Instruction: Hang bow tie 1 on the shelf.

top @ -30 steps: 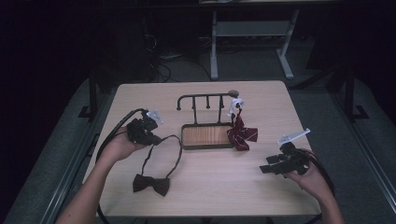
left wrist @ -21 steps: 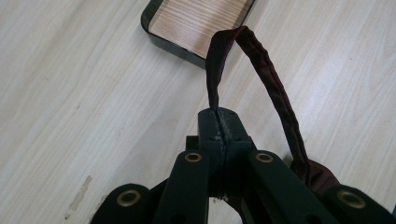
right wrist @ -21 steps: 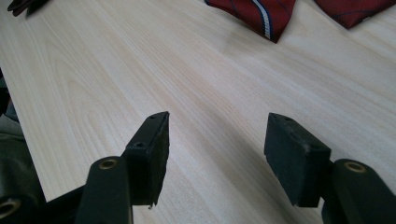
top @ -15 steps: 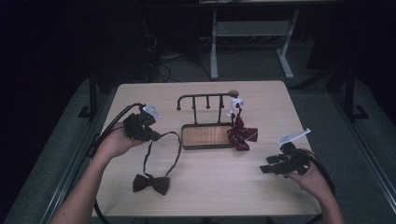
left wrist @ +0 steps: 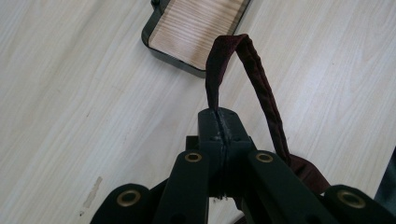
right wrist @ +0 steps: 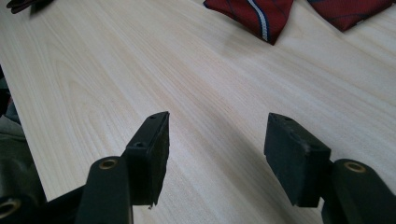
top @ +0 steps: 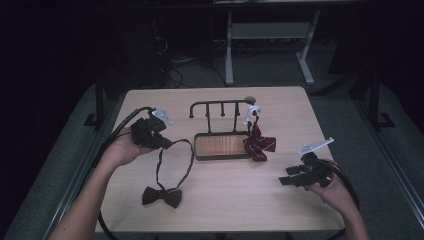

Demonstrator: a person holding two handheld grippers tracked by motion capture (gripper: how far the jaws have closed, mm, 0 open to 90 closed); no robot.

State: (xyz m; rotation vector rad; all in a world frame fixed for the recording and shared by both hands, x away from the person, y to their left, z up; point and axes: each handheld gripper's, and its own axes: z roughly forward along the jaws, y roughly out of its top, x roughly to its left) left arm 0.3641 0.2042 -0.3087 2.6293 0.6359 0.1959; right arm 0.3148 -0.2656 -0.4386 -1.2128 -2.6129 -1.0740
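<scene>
Left tool [left wrist: 218, 122] clamped on bow tie strap [left wrist: 261, 88]; right tool [right wrist: 219, 149] apart; tray [top: 222, 146] holds nothing.

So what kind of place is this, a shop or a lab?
Probably a lab or recording room: a bare wooden table in a dark room, a metal frame behind it, and cables on the floor.

Looks like a lab or test room rather than anyone's home. There's a plain wooden table [top: 215, 200] on grey floor mats [top: 60, 165], a metal stand [top: 267, 37] behind it, and loose cables [top: 172, 70] trailing in a dark background.
</scene>
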